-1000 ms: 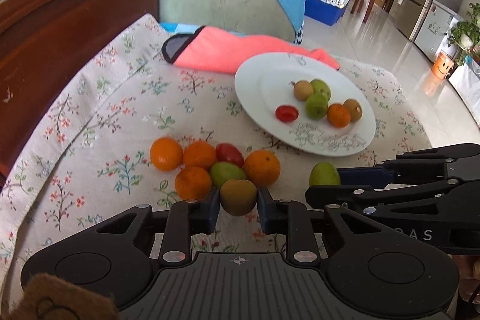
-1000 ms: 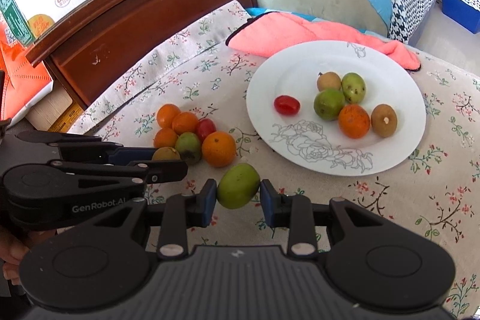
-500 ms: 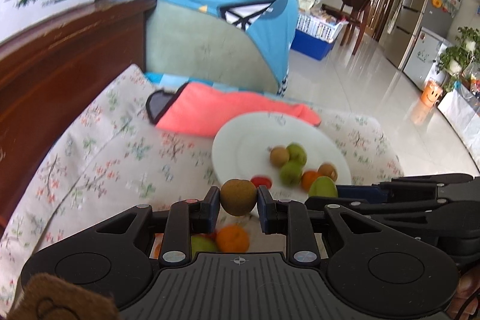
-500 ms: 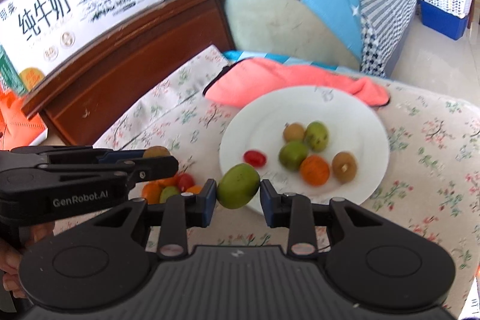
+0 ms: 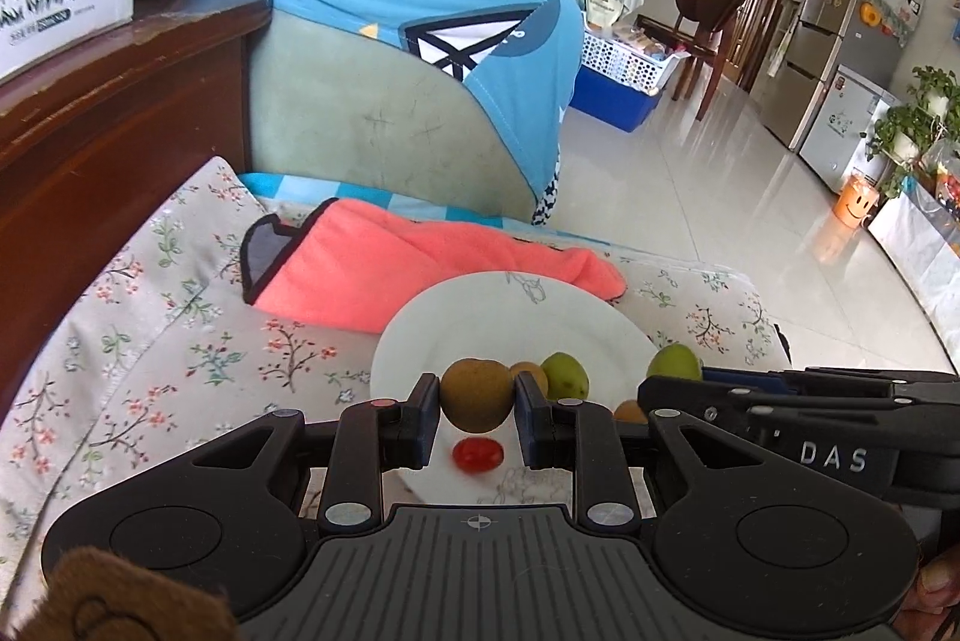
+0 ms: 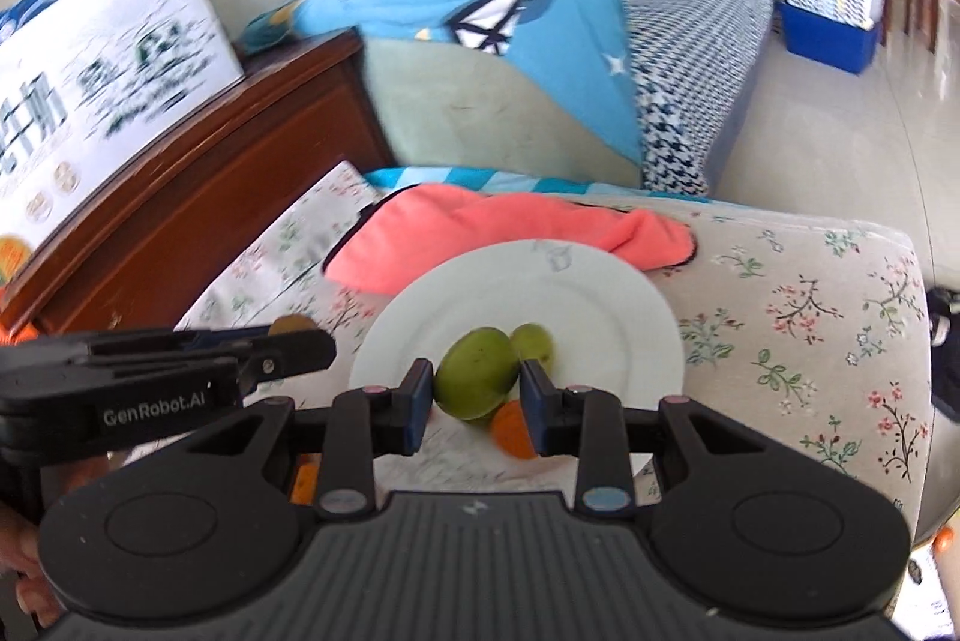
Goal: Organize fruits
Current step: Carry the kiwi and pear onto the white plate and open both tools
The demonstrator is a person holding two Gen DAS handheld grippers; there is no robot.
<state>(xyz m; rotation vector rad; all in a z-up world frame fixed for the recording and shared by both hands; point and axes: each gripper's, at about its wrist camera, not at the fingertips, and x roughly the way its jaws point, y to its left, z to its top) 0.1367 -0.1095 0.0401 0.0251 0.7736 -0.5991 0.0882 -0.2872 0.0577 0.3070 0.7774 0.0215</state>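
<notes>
At the lower centre of the left wrist view, the left tongs (image 5: 476, 420) are closed on a round brownish-green fruit (image 5: 477, 395), its sides pressed between the two dark pads. Behind and below it sits a white plate (image 5: 480, 308) on a floral-cloth surface (image 5: 150, 341). On the plate, a small red tomato (image 5: 477, 455) lies just under the held fruit, with a green fruit (image 5: 564, 376) slightly to the right. A coral-pink cloth (image 5: 390, 275) lies at the plate's far edge. At the right of this frame the right tongs (image 5: 672, 384) reach in from the side, and a green fruit shows at their tip.

From the right wrist view, which is somewhat blurred, the right tongs (image 6: 476, 398) are clamped on a green mango-like fruit (image 6: 477, 382) in the lower centre, held above the near part of the plate (image 6: 600, 299). A smaller green fruit (image 6: 533, 342) rests on the plate just behind it, and an orange fruit (image 6: 513, 436) lies below, partly hidden by the right finger. The left tongs (image 6: 294, 335) enter from the left edge, with the brownish fruit (image 6: 288, 324) barely visible at their tip. In the upper left, a white milk carton box (image 6: 102, 77) stands on a dark wooden cabinet (image 6: 198, 197).
</notes>
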